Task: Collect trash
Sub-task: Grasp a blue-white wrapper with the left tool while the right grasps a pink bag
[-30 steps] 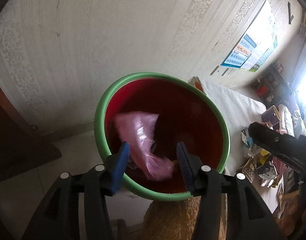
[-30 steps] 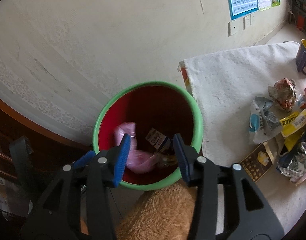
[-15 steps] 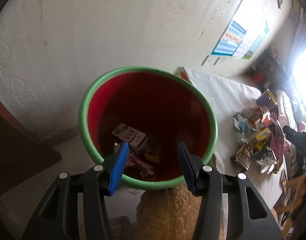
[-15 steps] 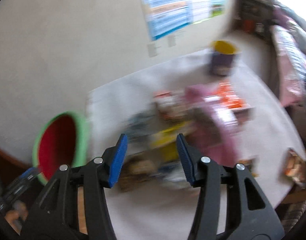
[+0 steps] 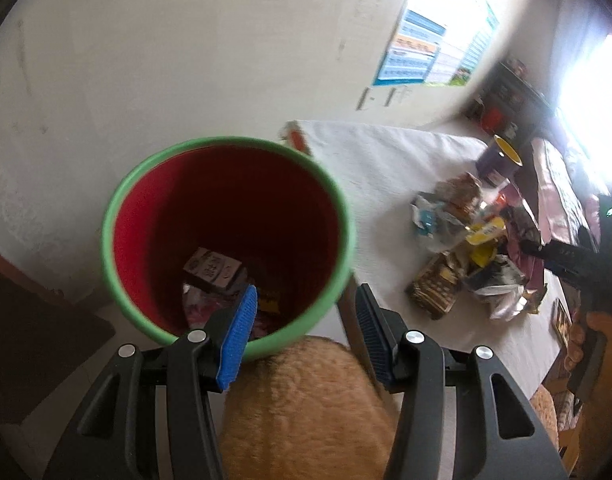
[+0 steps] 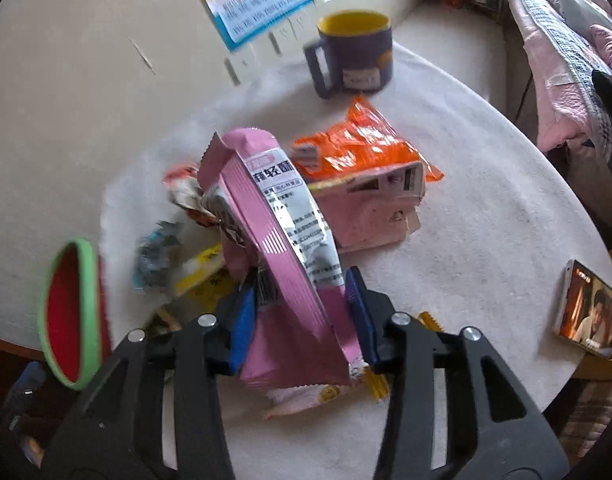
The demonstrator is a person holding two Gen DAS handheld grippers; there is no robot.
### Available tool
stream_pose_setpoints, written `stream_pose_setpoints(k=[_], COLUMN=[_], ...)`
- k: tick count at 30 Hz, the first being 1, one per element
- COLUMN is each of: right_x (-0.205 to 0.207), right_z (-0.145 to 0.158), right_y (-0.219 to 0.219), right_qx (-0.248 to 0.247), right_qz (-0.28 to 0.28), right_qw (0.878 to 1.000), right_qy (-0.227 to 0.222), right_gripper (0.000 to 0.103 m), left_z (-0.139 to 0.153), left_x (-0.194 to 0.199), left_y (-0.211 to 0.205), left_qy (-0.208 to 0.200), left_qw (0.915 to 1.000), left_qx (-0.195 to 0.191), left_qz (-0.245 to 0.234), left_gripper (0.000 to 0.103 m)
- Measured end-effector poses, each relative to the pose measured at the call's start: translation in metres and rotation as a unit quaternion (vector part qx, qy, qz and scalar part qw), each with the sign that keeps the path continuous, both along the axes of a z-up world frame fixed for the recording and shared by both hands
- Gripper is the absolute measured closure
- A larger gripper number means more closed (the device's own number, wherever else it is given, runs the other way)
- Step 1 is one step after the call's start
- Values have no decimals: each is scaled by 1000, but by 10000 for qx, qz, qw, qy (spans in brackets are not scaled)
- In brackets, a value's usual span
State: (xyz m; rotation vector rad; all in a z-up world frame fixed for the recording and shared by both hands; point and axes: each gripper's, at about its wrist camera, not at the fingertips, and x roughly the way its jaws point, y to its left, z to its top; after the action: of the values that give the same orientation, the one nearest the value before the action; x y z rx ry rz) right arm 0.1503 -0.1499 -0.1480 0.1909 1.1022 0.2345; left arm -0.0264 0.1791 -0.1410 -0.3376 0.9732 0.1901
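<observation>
Right hand-held gripper (image 6: 302, 312) is around a pink wrapper (image 6: 282, 236) on the bench (image 6: 485, 208).
Its fingers stand on both sides of the wrapper, spread, not clearly pressing it. The left hand-held gripper (image 5: 306, 328) is spread and holds nothing, above the red bin (image 5: 226, 236) with green rim. More trash lies near: an orange packet (image 6: 357, 148) and a pink box (image 6: 369, 208). A purple mug (image 6: 353, 52) stands behind.

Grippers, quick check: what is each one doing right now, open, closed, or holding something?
Left gripper: open, empty, above the bin.
Right gripper: open around the pink wrapper, not visibly clamped.
</observation>
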Motion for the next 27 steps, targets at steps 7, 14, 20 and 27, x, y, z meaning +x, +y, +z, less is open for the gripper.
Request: stream_pose_setpoints(k=[7,14,20,27], right_x=[-64,-140,-146,-149], right_z=[48,10,7,4], right_y=[-20,-25,-33,-35], right_qx=[820,298,593,706], right_qz=[10,173,163,224], right_qw=[9954,9992,9978,9970], right_qy=[-494,-226,-231,-213], right_gripper=[62,62,62,61], left_z=[0,-25,-42,-65], left_x=[55,127,164,189], left_y=[-50,-85,-105,-116], left_qy=[-30,278,494,980], left_qw=[9975,9948,9953,9918], left_qx=[-214,-566,-300,-183], left_qz=[-675,-794,-782,-802], left_gripper=[54,58,58,55])
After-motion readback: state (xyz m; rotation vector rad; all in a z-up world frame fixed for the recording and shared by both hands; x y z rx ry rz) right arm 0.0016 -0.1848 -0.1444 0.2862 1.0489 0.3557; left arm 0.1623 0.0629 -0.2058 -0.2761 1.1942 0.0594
